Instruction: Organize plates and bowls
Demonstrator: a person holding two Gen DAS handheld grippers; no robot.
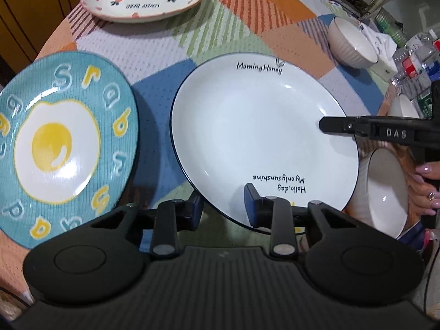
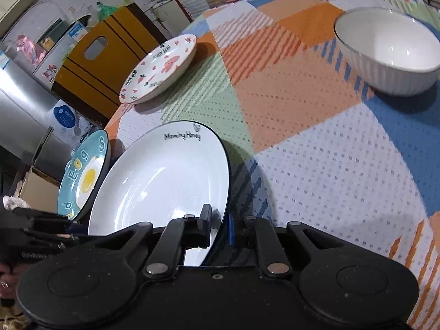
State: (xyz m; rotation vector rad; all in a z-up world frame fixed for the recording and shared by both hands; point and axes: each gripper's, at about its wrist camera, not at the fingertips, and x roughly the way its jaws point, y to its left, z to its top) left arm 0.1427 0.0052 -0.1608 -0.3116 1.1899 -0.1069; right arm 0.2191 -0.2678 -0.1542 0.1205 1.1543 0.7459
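White plate (image 1: pixel 255 126): glazed ceramic, so stiff, fairly heavy, slippery and breakable; best taken at the thin rim, pinched across the edge. Lies on the cloth-covered bench (image 2: pixel 343 165), just right of the egg plate (image 1: pixel 63 143). Glossy white with a dark blue edge, "Morning Honey" lettered at the far side. Right gripper (image 2: pixel 220 228) clamped on its right rim, lifting that side. Left gripper (image 1: pixel 224 209) spread wide at the near rim, holding nothing.

Home dining spot: patchwork-clothed table (image 2: pixel 316 143), fridge (image 2: pixel 19 115), chair (image 2: pixel 104 63).
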